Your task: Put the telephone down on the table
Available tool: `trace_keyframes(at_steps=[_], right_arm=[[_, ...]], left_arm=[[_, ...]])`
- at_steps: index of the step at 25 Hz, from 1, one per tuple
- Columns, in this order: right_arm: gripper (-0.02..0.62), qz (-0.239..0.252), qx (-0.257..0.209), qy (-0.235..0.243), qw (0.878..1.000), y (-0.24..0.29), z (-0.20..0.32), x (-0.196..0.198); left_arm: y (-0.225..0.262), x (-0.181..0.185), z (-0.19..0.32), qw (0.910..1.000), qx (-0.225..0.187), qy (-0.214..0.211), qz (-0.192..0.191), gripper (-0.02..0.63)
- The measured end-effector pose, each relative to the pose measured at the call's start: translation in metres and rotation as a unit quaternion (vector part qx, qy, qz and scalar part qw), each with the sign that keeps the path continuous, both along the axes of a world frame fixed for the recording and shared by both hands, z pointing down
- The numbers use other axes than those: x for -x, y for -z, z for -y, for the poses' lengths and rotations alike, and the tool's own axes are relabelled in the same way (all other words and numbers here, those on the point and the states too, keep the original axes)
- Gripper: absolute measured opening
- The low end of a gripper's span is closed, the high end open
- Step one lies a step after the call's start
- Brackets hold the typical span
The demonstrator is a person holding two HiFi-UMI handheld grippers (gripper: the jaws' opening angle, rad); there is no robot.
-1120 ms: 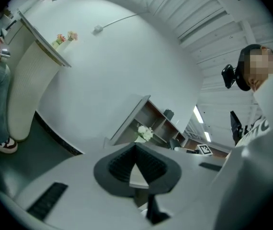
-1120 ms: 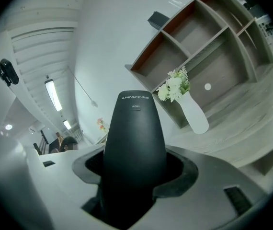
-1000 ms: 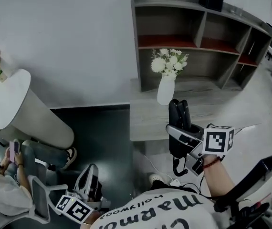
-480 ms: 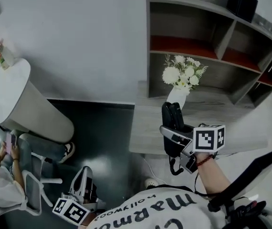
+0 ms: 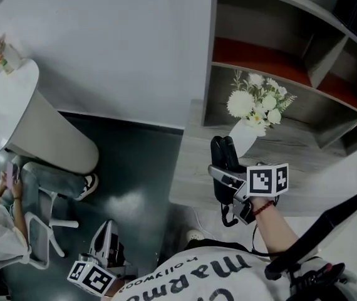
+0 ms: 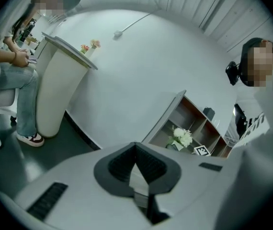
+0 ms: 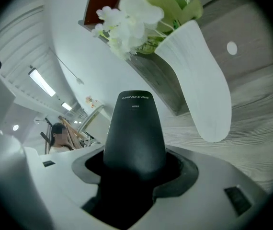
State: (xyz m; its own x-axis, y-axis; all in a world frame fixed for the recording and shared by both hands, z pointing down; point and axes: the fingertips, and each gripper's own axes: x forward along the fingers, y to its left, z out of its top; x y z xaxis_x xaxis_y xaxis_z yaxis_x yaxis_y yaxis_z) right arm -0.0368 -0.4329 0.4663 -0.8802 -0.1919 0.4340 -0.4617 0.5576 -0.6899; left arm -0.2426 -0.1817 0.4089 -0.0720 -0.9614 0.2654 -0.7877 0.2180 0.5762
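A black telephone handset (image 5: 220,153) is held upright-ish over the front of the grey wooden table (image 5: 191,179), just left of the white vase. My right gripper (image 5: 227,182) is shut on its lower half, and a dark cord hangs below. In the right gripper view the handset (image 7: 134,128) fills the space between the jaws and points at the vase (image 7: 201,80). Whether the handset touches the table is not visible. My left gripper (image 5: 108,246) hangs low beside the person's body, over the dark floor. The left gripper (image 6: 136,163) has nothing between its shut jaws.
A white vase of white flowers (image 5: 246,133) stands on the table close to the handset. Behind it is a grey shelf unit (image 5: 272,58) with red-brown boards. At the left stand a white rounded counter (image 5: 22,121) and a seated person (image 5: 3,224) on a chair.
The view has swung so the shelf and vase sit further right. My right gripper still holds the handset, now left of the vase's foot. The left gripper stays low.
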Motion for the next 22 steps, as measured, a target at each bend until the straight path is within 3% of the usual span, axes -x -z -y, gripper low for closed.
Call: trace_keyframes(at_steps=[13,22], right_arm=[[0.282,-0.026,0.036,0.026,0.999,-0.051,0.018,0.017],[0.283,-0.046,0.066,0.024,0.996,-0.079,0.026,0.026]], left_arm=[[-0.016,-0.002,-0.007,0.9986,0.031,0.043,0.003,0.009],[-0.015,-0.005,-0.003,0.9986,0.034,0.039,0.006,0.009]])
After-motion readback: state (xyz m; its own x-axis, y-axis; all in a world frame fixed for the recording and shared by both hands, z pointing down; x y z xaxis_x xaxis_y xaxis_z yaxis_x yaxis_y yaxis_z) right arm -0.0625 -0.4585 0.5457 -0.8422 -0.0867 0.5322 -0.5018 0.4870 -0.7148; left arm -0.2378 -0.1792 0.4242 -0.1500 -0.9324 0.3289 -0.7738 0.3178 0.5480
